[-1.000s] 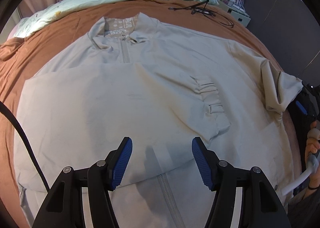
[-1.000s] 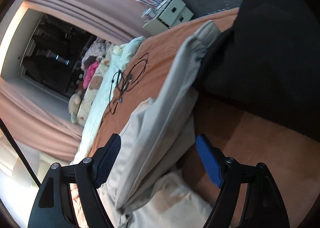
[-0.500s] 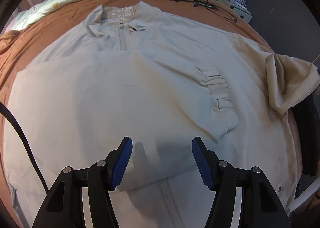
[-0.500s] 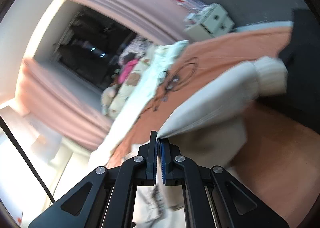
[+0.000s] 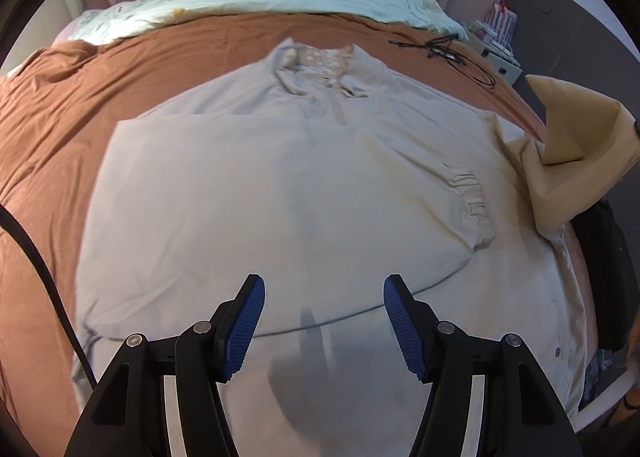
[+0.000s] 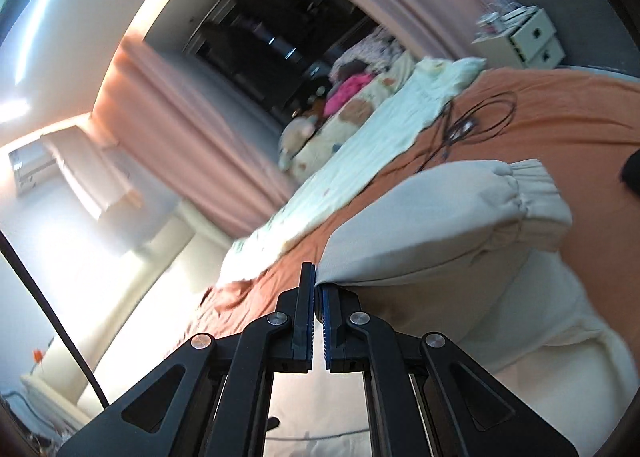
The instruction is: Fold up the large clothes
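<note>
One pale beige jacket (image 5: 280, 193) lies spread flat, front up, on the brown bedspread (image 5: 60, 129), its collar (image 5: 320, 57) toward the far pillows. One sleeve is folded across the chest, its gathered cuff (image 5: 472, 201) resting on the body of the jacket. The other sleeve (image 6: 440, 213) is lifted clear of the bed at the right side. The right gripper (image 6: 316, 297) has its two blue pads pressed together, pinching the edge of that raised sleeve. The left gripper (image 5: 324, 321) hangs above the lower part of the jacket with its two fingers spread and nothing between them. One tangle of black cable (image 5: 448, 53) lies on the bedspread beyond the jacket's shoulder, and one mint-green quilt (image 5: 280, 1) runs along the head of the bed.
</note>
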The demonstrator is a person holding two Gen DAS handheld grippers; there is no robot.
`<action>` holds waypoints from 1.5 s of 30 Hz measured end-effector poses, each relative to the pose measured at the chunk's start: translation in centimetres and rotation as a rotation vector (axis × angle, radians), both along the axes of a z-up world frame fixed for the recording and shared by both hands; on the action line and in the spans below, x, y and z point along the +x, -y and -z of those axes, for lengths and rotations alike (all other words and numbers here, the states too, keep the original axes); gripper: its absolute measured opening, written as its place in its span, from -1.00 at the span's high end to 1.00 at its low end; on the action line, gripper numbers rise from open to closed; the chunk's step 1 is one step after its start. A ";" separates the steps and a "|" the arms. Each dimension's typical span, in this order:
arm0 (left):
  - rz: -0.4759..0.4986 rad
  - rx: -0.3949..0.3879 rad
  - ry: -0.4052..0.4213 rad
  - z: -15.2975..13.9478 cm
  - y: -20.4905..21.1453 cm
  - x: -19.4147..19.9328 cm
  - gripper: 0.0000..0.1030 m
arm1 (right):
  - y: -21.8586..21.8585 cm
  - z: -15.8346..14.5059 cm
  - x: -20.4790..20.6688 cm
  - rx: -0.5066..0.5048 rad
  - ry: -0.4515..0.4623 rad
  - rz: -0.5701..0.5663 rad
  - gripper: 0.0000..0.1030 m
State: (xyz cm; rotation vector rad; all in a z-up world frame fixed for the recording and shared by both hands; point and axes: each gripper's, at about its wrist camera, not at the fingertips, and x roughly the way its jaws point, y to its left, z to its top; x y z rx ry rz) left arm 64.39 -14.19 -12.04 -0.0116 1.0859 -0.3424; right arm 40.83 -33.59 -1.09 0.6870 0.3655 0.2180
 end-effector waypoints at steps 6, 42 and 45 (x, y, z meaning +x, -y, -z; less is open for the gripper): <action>-0.066 0.000 0.004 -0.5 -5.4 -1.5 -0.24 | -1.6 0.2 7.5 -0.108 -0.126 -0.106 1.00; 0.143 0.011 0.047 -3.3 8.3 -0.2 -0.30 | 12.6 1.3 7.0 0.028 -0.408 0.190 -0.65; 0.186 -0.002 0.052 -3.3 11.3 0.5 -0.48 | 11.7 1.9 5.4 0.046 -0.429 0.235 -0.65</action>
